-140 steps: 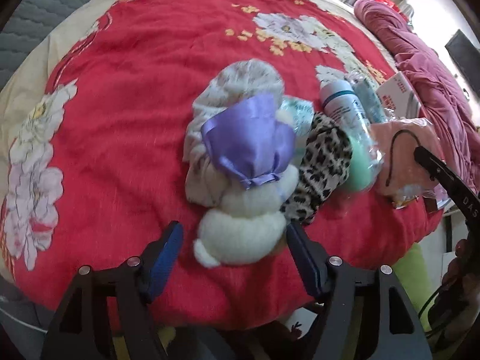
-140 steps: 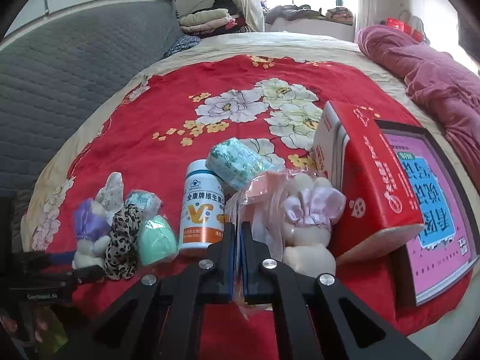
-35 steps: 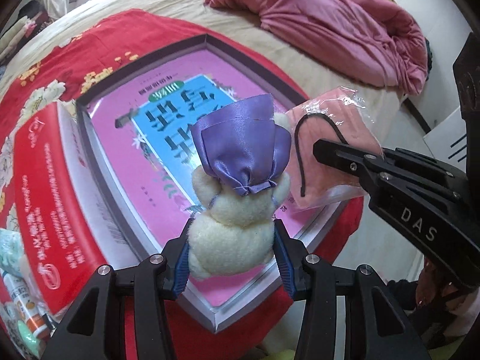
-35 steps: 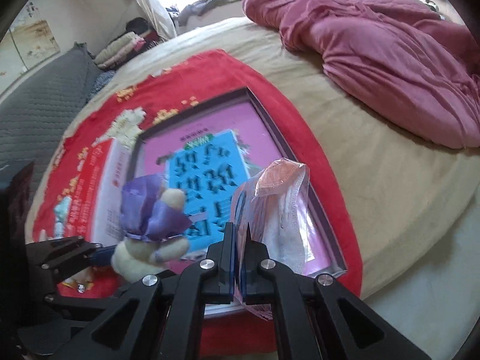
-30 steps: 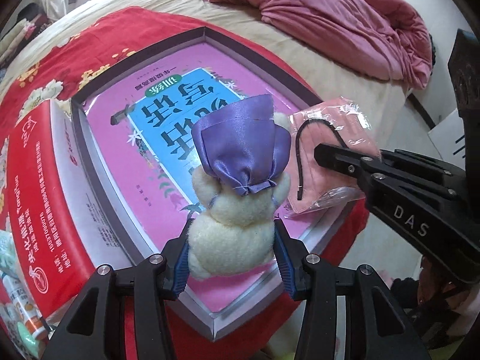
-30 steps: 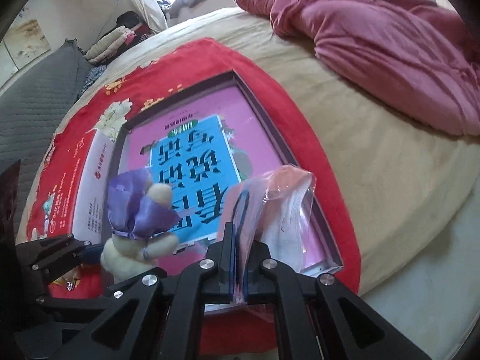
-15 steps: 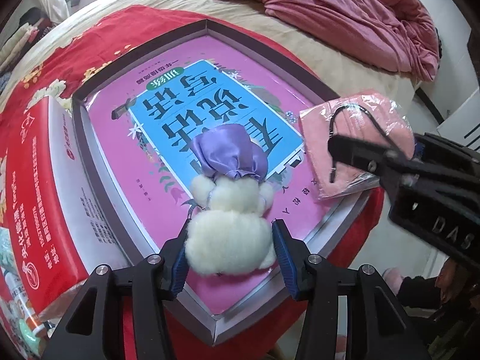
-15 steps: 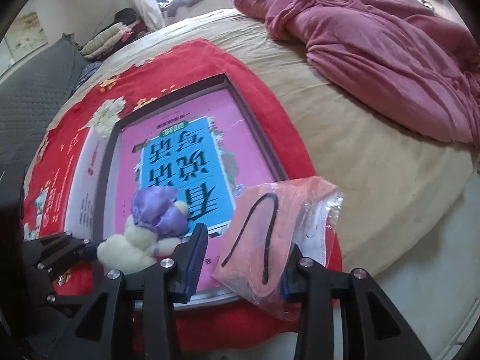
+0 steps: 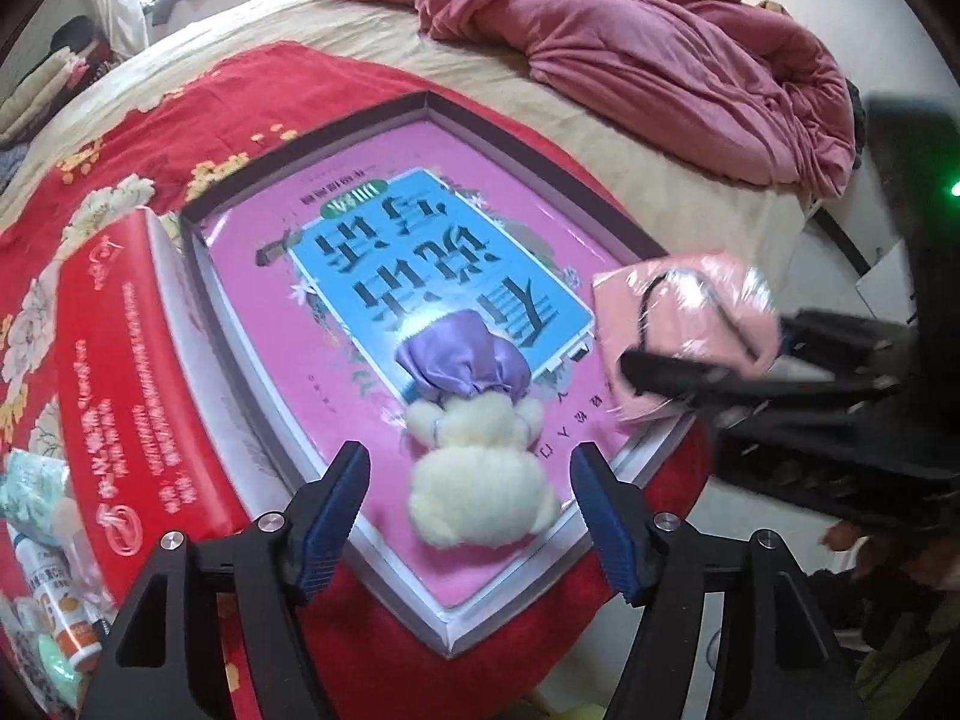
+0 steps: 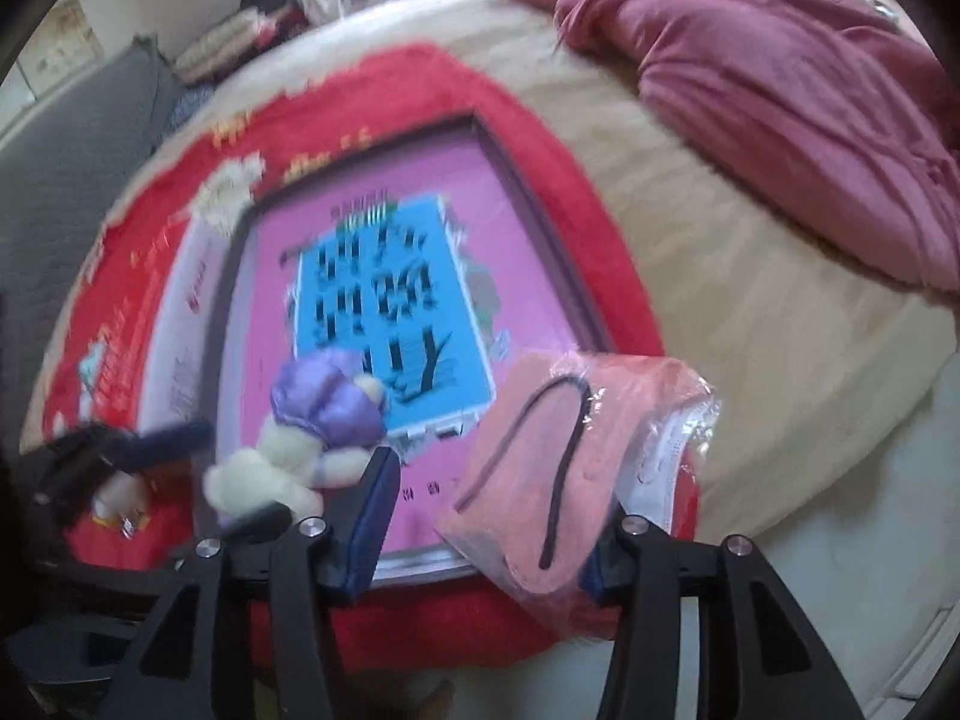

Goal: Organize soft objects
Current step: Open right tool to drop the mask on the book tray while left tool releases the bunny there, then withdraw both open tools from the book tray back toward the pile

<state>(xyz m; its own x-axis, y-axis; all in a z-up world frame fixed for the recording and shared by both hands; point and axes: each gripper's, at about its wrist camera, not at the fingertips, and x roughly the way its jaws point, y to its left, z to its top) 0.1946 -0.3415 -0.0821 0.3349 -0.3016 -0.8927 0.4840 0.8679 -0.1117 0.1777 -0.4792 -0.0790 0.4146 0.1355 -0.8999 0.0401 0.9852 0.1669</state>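
Both claws have just been opening, leaving plush toy [image 9: 480, 456] and pink mask packet [image 10: 558, 468] released on the box [image 9: 240, 324]

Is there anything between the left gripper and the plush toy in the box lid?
Nothing visible. The plush toy lies on the pink box lid, in the open gap of the left gripper, whose jaws have just been opening and stand clear of it on both sides.

Plush toy [image 9: 480, 468] in tray [image 9: 312, 192], mask packet [image 9: 684, 324] right.
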